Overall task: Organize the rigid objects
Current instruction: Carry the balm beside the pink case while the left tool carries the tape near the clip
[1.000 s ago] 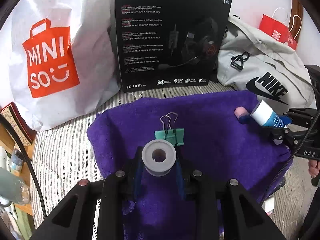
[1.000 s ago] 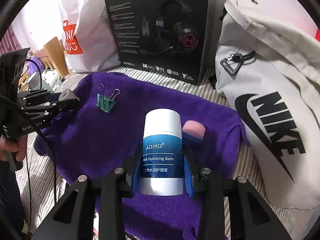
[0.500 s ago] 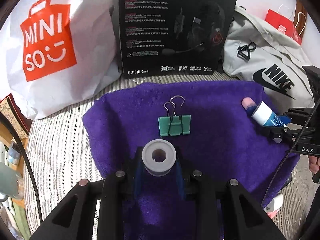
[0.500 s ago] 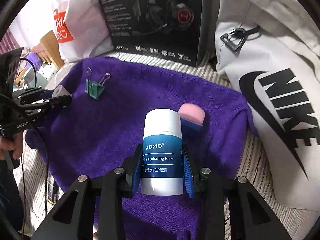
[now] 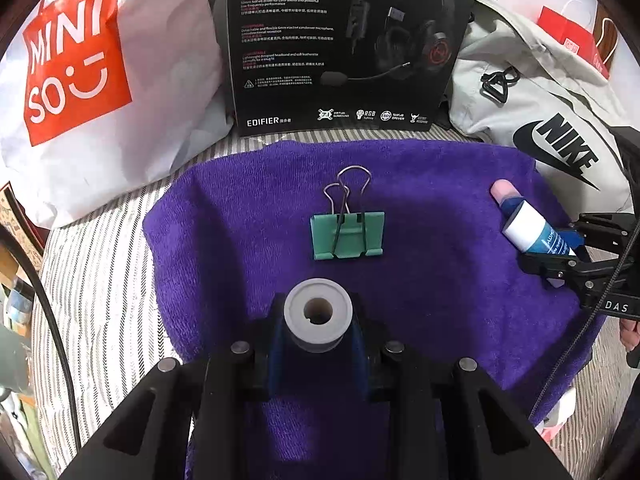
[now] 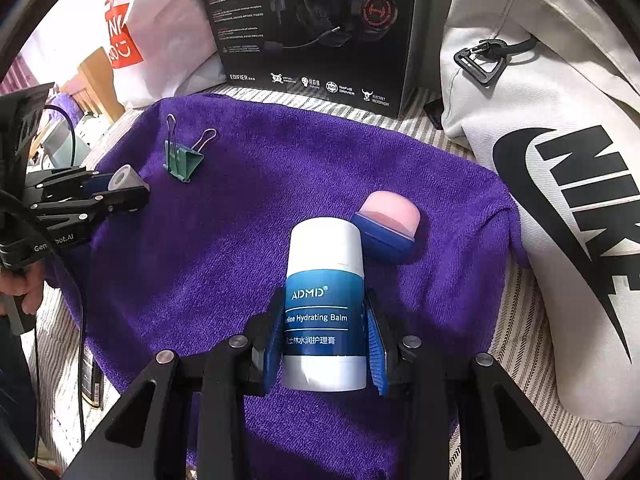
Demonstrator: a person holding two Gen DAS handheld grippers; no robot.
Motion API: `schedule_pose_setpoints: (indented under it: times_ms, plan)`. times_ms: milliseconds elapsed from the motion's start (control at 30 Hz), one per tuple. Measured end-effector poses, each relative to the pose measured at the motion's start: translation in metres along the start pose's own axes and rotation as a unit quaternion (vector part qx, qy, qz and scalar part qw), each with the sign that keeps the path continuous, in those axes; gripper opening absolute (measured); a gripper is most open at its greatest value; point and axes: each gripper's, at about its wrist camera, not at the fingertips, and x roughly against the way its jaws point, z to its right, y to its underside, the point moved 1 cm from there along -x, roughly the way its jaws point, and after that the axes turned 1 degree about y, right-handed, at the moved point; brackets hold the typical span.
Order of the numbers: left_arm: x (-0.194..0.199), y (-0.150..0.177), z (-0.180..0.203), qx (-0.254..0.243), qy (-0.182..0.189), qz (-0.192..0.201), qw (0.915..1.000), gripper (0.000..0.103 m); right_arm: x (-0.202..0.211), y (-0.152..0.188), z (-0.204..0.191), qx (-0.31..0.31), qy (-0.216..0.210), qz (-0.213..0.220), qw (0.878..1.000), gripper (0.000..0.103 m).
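Note:
My left gripper point(image 5: 318, 334) is shut on a grey spool point(image 5: 318, 314), held just above the near part of the purple towel point(image 5: 420, 184). A green binder clip point(image 5: 347, 234) lies on the towel right in front of the spool. My right gripper point(image 6: 325, 340) is shut on a blue and white balm stick point(image 6: 325, 280), low over the towel point(image 6: 260, 200). A pink-topped blue block point(image 6: 388, 226) lies beside the stick's tip. The right wrist view also has the binder clip point(image 6: 182, 160), with the spool point(image 6: 124, 178) in the left gripper point(image 6: 116, 188) at the left.
A black headset box point(image 5: 344, 40) stands behind the towel. A white shopping bag point(image 5: 92, 80) leans at the back left, a grey sports bag point(image 6: 552, 160) lies at the right. Striped bedding point(image 5: 104, 280) surrounds the towel. A hand point(image 6: 18, 284) holds the left gripper.
Both grippers have drawn back toward me and lowered, each keeping its object. The binder clip now lies farther ahead of the spool, and the pink-topped block sits clear beside the balm stick.

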Motion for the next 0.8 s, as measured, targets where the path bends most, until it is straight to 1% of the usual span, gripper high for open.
schedule_pose_setpoints:
  times_ms: [267,567,800]
  plan:
    - [-0.0002,-0.0018,0.0024,-0.012,-0.010,0.000,0.9999,0.028,-0.0021,0.0002,-0.0062,0.018,0.017,0.000,1.000,0.036]
    - [0.0016,-0.0011,0.0043,-0.021,-0.018,0.001,0.9996,0.028,-0.0020,0.0011,-0.0071,0.030,0.020,0.001,0.999,0.036]
    - [0.0023,-0.0003,0.0047,-0.025,-0.015,0.001,0.9996,0.033,-0.0023,0.0026,-0.0060,0.034,0.016,-0.003,0.999,0.038]
